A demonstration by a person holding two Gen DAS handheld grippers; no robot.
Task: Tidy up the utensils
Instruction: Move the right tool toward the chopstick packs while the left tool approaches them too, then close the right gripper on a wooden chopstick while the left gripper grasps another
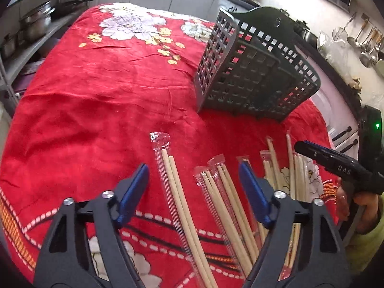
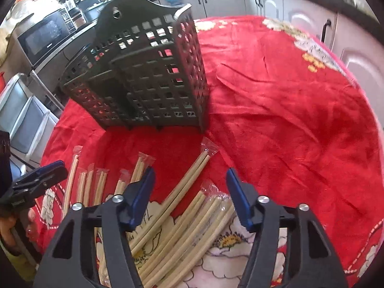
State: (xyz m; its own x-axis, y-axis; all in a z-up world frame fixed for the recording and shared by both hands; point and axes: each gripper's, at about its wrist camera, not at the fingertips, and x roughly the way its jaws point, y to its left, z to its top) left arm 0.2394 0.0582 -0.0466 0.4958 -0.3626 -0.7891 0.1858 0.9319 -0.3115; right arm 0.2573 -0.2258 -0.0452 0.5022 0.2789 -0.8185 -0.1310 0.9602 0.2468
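Several pairs of wooden chopsticks in clear wrappers lie on the red floral tablecloth [image 1: 96,91]. My left gripper [image 1: 193,168] hangs open over them, with one wrapped pair [image 1: 175,192] and a small bundle [image 1: 225,199] between its blue pads, which do not press on them. My right gripper [image 2: 190,171] is also open, above a slanted pair [image 2: 184,187] and a heap of wrapped chopsticks [image 2: 196,225]. A dark grey lattice utensil basket [image 1: 252,72] [image 2: 144,76] stands upright just beyond the chopsticks. Each gripper shows at the edge of the other's view: the right gripper [image 1: 302,147], the left gripper [image 2: 60,169].
Kitchen cabinets [image 2: 264,2] ring the table. Pots [image 1: 36,24] sit on a shelf at the left, ladles [image 1: 364,43] hang on the wall at the right, and a microwave [image 2: 43,38] stands behind the basket. A hand [image 1: 345,206] holds the right gripper.
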